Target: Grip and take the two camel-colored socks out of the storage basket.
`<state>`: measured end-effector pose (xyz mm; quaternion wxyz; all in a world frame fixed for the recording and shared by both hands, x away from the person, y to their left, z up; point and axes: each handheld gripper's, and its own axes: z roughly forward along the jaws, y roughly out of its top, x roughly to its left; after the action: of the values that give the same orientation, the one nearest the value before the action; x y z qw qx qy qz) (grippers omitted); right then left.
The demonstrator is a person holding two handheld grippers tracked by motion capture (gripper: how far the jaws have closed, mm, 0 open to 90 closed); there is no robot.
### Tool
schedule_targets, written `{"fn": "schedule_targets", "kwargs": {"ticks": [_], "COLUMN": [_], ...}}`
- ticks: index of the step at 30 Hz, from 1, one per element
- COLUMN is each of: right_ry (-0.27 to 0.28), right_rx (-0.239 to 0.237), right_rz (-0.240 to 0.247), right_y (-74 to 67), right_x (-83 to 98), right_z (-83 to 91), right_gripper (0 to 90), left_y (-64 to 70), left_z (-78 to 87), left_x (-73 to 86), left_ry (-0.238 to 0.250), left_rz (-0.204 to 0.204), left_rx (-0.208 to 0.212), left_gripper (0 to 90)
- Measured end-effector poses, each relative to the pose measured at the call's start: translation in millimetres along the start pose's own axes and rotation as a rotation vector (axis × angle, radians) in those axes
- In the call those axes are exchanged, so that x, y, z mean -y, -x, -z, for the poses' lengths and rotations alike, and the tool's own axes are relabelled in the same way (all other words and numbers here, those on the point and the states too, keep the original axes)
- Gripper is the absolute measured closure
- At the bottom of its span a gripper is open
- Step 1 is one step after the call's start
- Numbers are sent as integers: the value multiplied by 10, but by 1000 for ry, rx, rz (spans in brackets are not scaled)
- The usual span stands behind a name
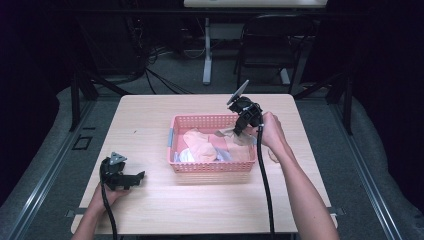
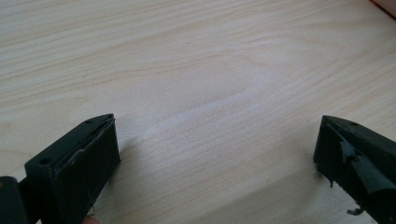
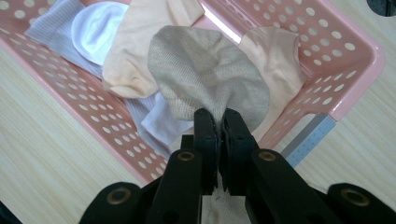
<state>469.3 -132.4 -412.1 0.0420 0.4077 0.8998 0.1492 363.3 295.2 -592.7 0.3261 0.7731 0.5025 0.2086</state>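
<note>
A: Any readable text or labels?
B: None legible. There's a grey strip with fine dots (image 3: 309,137) on the basket's outer corner, no print I can make out.

A: Materials?
B: The worktop (image 1: 150,125) is pale wood grain, matte. The pink basket (image 1: 200,120) is rectangular plastic, its walls perforated with rows of round holes and its corners rounded. Inside it is a heap of soft fabric: peach socks (image 3: 140,42), a pale lilac ribbed piece (image 3: 51,23) and a round white satin-looking pad (image 3: 100,28).

A: The held item?
B: A beige-grey knit sock (image 3: 205,74) with a fine mesh-like weave and a rounded toe. It fans out from the pinch point and hangs over the basket's contents, near the basket's right end in the high view.

A: Right tongs?
B: The right tongs (image 3: 217,126) are clamped tight on the sock's edge, fabric squeezed between the black jaws, almost no gap. In the high view they sit above the basket's far right corner, tilted down.

A: Left tongs?
B: The left tongs (image 1: 134,176) are spread wide, nothing between the jaws, low over bare worktop left of the basket and well apart from it. The pad lining (image 2: 364,172) on one jaw looks frayed.
</note>
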Motion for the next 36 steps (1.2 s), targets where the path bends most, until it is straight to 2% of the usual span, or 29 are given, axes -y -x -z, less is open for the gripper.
{"fn": "schedule_targets", "kwargs": {"ticks": [8, 11, 15, 16, 20, 24, 25, 27, 28, 29, 30, 34, 35, 36], "right_ry": [17, 26, 45, 40, 32, 27, 38, 39, 57, 57, 61, 69, 69, 72], "right_rx": [12, 23, 25, 34, 42, 55, 56, 58, 54, 54, 58, 74, 74, 84], "right_rz": [6, 7, -18, -23, -38, -78, -96, -103, -127, -127, -150, -193, -193, -216], "right_y": [-15, 7, 90, 146, 221, 371, 465, 496, 579, 579, 658, 816, 816, 883], "right_x": [-7, 25, 106, 150, 228, 364, 454, 486, 580, 580, 673, 852, 852, 946], "right_z": [140, 221, 336, 389, 467, 577, 637, 661, 726, 726, 779, 853, 853, 869], "right_gripper": [866, 865, 865, 865, 865, 865, 865, 865, 865, 865, 865, 865, 865, 865], "left_y": [-2, -4, -3, -3, -3, -3, -3, -3, -3, -3, -3, -3, -3, -2], "left_z": [-4, -6, -7, -6, -7, -7, -6, -7, -6, -6, -7, -7, -7, -7], "left_x": [-6, -8, -8, -8, -8, -8, -9, -8, -8, -8, -8, -9, -9, -9], "left_ry": [-3, -2, -1, -2, -2, -2, -2, -2, -2, -2, -2, -2, -2, -2], "left_rz": [-2, -4, -4, -4, -4, -4, -5, -4, -4, -4, -4, -4, -4, -3], "left_rx": [4, 6, 5, 6, 6, 5, 5, 5, 6, 6, 5, 5, 5, 5], "left_gripper": [0, 0, 0, 0, 0, 0, 0, 0, 0, 0, 0, 0, 0, 0]}}
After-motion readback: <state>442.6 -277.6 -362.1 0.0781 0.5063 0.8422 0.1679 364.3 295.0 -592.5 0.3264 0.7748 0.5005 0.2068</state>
